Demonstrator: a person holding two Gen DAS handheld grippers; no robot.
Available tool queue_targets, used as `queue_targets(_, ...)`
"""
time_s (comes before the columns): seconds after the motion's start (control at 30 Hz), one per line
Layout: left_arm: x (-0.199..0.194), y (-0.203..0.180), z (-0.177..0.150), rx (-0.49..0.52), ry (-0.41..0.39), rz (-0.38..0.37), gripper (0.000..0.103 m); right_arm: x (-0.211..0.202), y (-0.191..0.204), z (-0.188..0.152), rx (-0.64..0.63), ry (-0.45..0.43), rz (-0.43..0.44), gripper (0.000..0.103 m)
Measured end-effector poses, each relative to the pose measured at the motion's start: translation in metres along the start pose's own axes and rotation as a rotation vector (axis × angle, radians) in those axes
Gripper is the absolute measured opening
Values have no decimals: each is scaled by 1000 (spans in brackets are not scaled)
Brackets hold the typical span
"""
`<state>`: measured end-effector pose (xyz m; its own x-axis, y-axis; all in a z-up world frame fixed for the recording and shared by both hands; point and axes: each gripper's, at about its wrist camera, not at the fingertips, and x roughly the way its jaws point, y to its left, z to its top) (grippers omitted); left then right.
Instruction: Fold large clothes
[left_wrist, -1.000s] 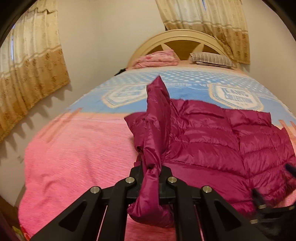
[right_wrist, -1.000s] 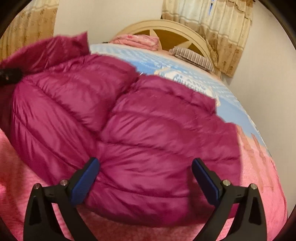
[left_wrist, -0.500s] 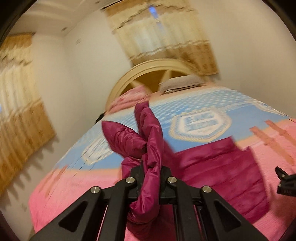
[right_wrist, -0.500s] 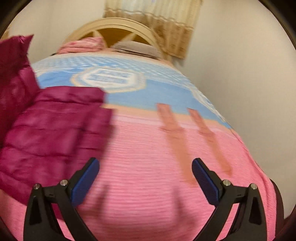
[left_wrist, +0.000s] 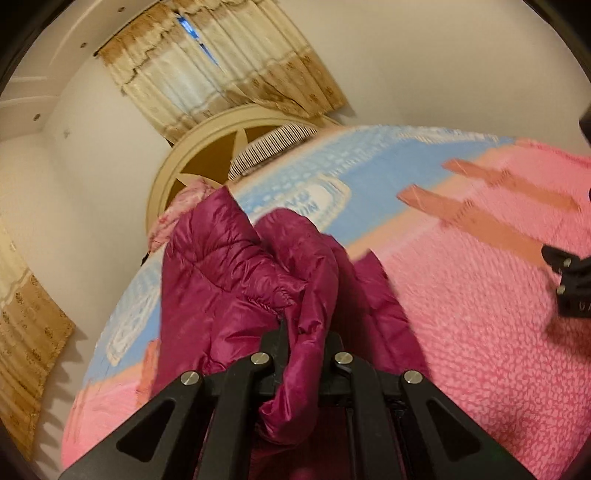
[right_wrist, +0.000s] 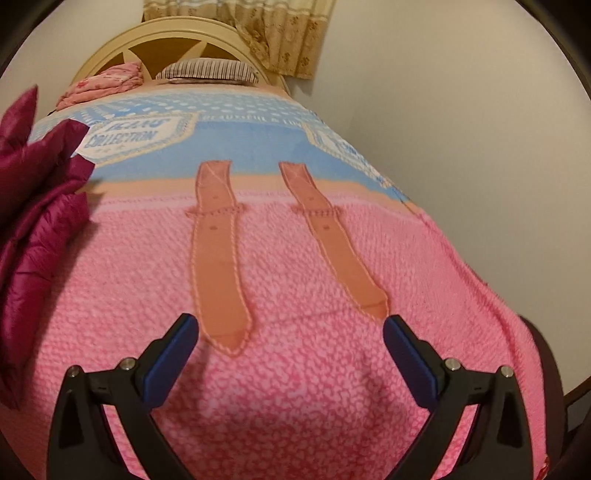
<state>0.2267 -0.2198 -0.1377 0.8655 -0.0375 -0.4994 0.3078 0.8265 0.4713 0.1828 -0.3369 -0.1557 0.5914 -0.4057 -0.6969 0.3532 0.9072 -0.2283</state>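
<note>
A magenta puffer jacket (left_wrist: 236, 291) is bunched in front of my left gripper (left_wrist: 301, 338), which is shut on a fold of its fabric and holds it up off the bed. The jacket also shows at the left edge of the right wrist view (right_wrist: 33, 229), hanging over the pink blanket. My right gripper (right_wrist: 291, 350) is open and empty, low over the pink blanket (right_wrist: 295, 295), to the right of the jacket. It shows at the right edge of the left wrist view (left_wrist: 570, 280).
The bed has a pink and blue blanket with two orange straps (right_wrist: 218, 258). A striped pillow (right_wrist: 207, 71) and a pink folded cloth (right_wrist: 107, 83) lie by the cream headboard (right_wrist: 173, 35). Walls and curtains (left_wrist: 207, 77) surround the bed.
My left gripper has lifted and swung the jacket to the left, bunching it. My right gripper has moved off the jacket to the right over bare blanket, still open.
</note>
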Motion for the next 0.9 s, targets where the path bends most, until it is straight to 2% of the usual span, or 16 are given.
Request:
queue_targets(0.07, 4, -9, -4, 3, 14, -11, 9, 4, -3, -3, 10, 3, 5, 102)
queue_targets(0.2, 3, -11, -2, -6, 31, -39, 9, 9, -9, -9, 24, 6, 18, 102)
queue_targets(0.3, -5, -9, -1, 0, 44, -57, 15, 14, -10, -13, 26, 22, 28, 102)
queue_targets(0.4, -19, -7, 4, -4, 42, -78, 38, 16, -7, -13, 20, 18, 26, 102)
queue_targets(0.47, -31, -7, 10, -8, 15, -73, 65, 16, -7, -14, 19, 15, 23, 102)
queue_targets(0.53, -48, -6, 16, -14, -32, -66, 77, 16, -8, -15, 24, 17, 26, 102)
queue_targets(0.6, -67, -3, 24, -12, -86, -73, 80, 17, -8, -15, 29, 18, 29, 102)
queue_targets(0.7, -86, 22, 35, -72, -153, -37, 81, 16, -9, -15, 30, 15, 27, 102)
queue_targets(0.77, -88, 54, 38, -136, -164, 11, 86, 15, -9, -14, 31, 17, 37, 99)
queue_targets(0.83, -77, 84, 35, -187, -143, 83, 92, 11, -9, -11, 49, 15, 60, 86)
queue_targets(0.9, -49, 118, 26, -246, -74, 184, 92, 6, -5, -2, 66, 15, 96, 78)
